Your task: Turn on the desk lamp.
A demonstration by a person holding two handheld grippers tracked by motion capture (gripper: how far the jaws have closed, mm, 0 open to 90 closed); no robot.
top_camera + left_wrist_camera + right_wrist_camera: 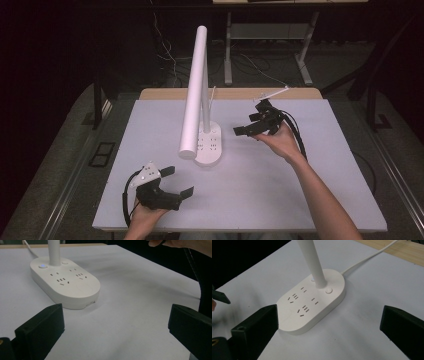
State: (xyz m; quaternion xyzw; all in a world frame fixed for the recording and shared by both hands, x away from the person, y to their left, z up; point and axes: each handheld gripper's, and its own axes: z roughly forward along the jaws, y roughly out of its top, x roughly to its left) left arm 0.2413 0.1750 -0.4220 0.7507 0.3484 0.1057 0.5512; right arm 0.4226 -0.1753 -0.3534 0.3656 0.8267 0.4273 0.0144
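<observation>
**Both grippers open and empty; desk lamp stands untouched at table centre**

Left gripper point(179, 181): observed at about 7 o'clock on the white table point(300, 200) in the high view, held in the person's left hand point(145, 216) near the front edge. Its jaws stand wide apart with nothing between them. In the left gripper view the two black jaws frame bare table surface, with the lamp base point(65, 282) ahead toward 11 o'clock and clear of both jaws.

Right gripper point(246, 129): observed at about 2 o'clock from table centre, held in the right hand point(281, 142), jaws pointing toward the lamp. The jaws are spread wide and grip nothing. In the right gripper view the base point(312, 302) lies between and beyond the jaws, near the left jaw but not in contact.

Desk lamp point(196, 95): white, standing upright at table centre. Its oval base carries socket outlets and two round buttons; one button point(43, 265) shows a blue light in the left gripper view. A white stem point(312, 262) rises from the rear of the base. A white cable point(367, 258) runs from the base toward 12 o'clock, over the wooden strip at the table's far edge.
</observation>
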